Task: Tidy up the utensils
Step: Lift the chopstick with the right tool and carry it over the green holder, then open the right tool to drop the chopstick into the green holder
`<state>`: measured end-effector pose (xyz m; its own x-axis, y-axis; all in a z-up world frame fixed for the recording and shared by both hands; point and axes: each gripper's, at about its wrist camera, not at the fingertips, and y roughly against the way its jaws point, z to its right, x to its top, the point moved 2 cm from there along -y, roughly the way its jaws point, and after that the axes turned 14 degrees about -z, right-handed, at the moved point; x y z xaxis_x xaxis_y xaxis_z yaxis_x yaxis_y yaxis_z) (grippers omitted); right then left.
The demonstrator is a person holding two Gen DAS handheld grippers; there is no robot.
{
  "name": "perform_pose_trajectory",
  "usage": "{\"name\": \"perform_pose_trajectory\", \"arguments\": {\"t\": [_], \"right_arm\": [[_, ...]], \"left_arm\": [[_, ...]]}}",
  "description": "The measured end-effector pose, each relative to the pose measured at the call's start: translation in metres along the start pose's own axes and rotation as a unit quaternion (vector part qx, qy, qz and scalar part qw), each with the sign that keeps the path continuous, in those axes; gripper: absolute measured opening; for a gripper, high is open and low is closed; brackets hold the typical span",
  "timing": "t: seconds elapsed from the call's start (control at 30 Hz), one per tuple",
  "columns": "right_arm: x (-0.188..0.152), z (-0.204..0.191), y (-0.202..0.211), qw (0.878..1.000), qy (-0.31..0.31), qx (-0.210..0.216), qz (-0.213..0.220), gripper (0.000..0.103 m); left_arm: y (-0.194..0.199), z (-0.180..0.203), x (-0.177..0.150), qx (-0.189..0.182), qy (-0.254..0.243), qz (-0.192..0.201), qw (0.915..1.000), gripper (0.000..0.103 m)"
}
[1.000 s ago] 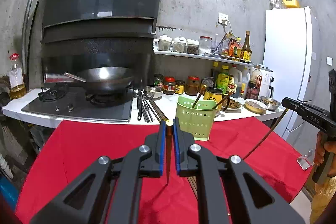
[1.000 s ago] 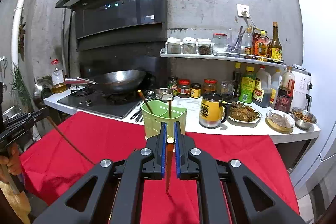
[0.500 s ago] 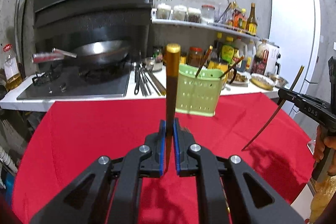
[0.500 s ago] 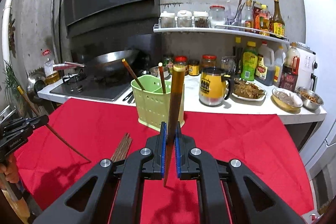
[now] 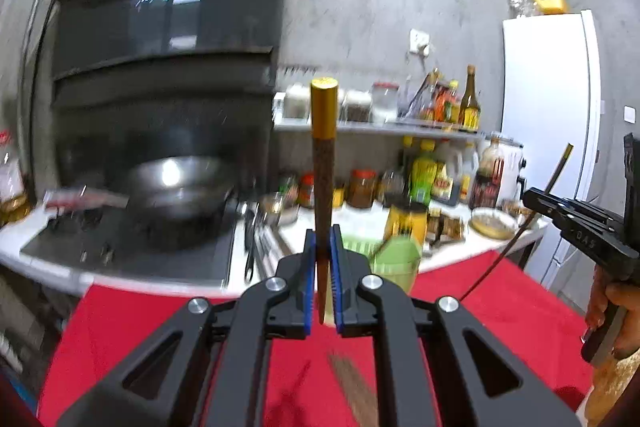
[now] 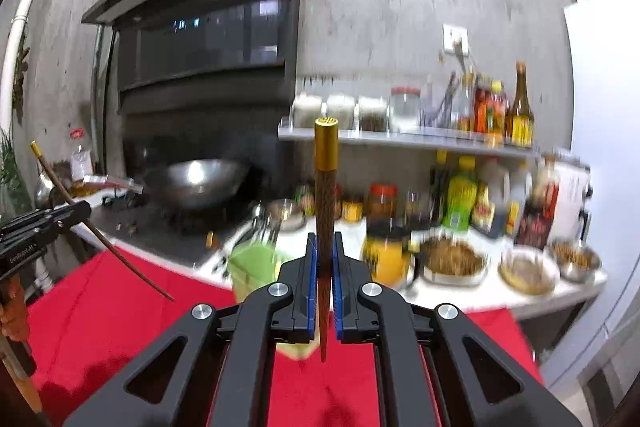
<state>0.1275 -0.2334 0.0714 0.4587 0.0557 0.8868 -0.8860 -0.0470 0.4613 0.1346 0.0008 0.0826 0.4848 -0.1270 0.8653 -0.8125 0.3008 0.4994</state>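
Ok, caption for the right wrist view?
Right tool grips upright gold-capped brown chopstick before blurred green utensil basket.

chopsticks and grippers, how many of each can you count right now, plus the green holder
chopsticks held in jaws: 2, one in the left gripper, one in the right gripper
grippers: 2
green holder: 1
total: 5

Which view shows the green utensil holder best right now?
Neither is clean. Right wrist is better: the green utensil holder shows most of its left side beside the right gripper, though motion-blurred. Left wrist shows only a blurred part, with the left gripper covering the rest.
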Motion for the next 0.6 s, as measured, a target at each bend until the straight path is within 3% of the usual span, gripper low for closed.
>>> {"name": "perform_pose_trajectory", "arguments": {"t": [0.23, 0.4, 0.6], "right_arm": [[0.052, 0.004, -0.032, 0.999, -0.015, 0.013, 0.047, 0.007], [0.047, 0.007, -0.080, 0.999, -0.035, 0.038, 0.005, 0.007], [0.020, 0.007, -0.130, 0.996, -0.043, 0.048, -0.062, 0.007]], "left_arm": [[-0.052, 0.009, 0.059, -0.025, 0.001, 0.019, 0.9995, 0.006], [-0.106, 0.010, 0.062, -0.048, 0.009, -0.018, 0.9986, 0.006], [-0.160, 0.013, 0.043, -0.057, 0.005, -0.076, 0.9955, 0.006]]}}
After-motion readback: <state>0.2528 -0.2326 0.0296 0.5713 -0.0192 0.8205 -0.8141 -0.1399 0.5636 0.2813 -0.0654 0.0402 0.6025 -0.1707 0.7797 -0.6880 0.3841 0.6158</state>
